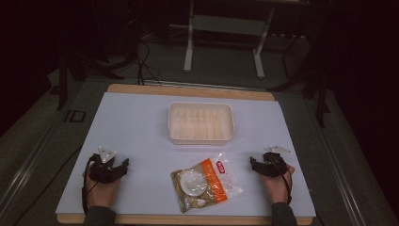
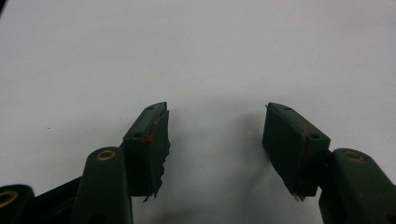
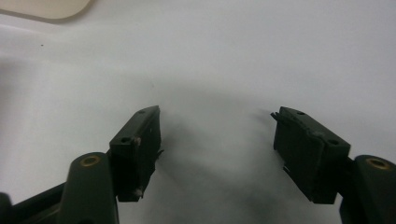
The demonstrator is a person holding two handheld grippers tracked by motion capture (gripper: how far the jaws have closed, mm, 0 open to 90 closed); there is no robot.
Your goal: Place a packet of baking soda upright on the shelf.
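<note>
**Both grippers waiting wide, packet lying between them**

You are holding the left gripper [image 1: 123, 165] with its jaws spread apart and nothing between them; in the left gripper view its fingertips [image 2: 154, 122] are hovering over bare white table [image 1: 136, 127]. You are holding the right gripper [image 1: 253, 164] the same way, jaws wide and empty, with a corner of the cream tray [image 3: 51, 7] showing at the top edge of the right gripper view.

Taking the snack packet [image 1: 207, 181] as the landmark: it is lying flat on the table between your two hands, the left gripper sitting to its left, the right gripper to its right. The right gripper is looking nearer to the packet than the left. The packet's long axis is running diagonally, from its near left corner up toward its far right corner, so that far corner is pointing toward the right gripper. The tray [image 1: 201, 137] is resting just beyond the packet, apart from it
</note>
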